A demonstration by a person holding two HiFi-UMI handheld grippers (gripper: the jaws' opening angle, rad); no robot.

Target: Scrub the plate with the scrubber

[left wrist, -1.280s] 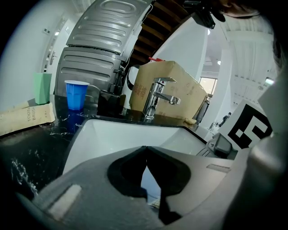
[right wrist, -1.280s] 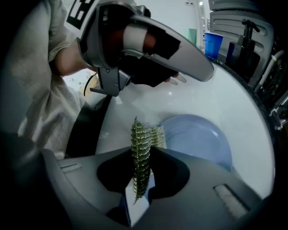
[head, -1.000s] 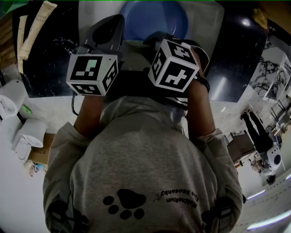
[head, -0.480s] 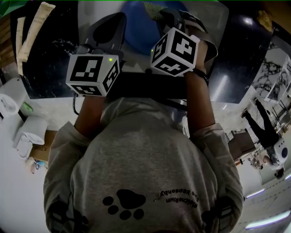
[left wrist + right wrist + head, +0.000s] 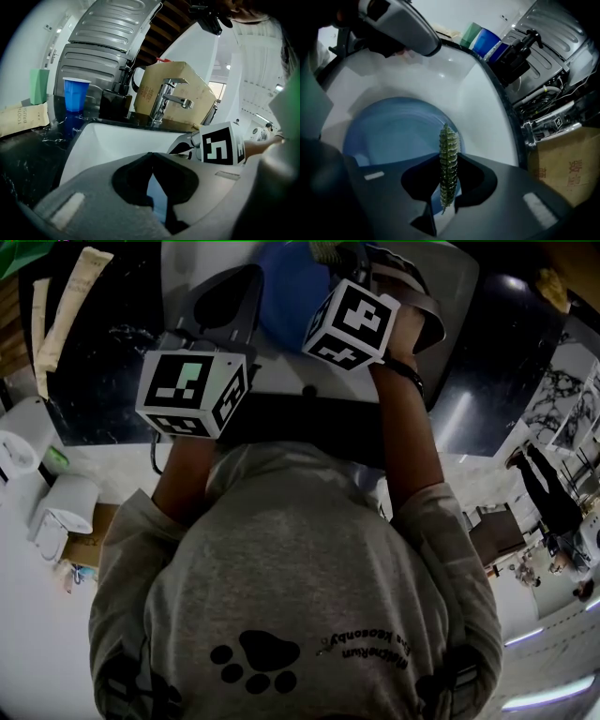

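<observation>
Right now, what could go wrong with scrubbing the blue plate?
1. The plate lies loose in the sink. The left gripper, jaws together, seems not to hold it, so it may slide when pushed.
2. The right gripper pinches the thin scrubber; it could bend or slip out.

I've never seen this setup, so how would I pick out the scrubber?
Find the white sink with a blue plate lying in it. Over that plate, the right claw pinches a thin strip on edge: the scrubber. It is the only green, rough-textured thing over the sink.
</observation>
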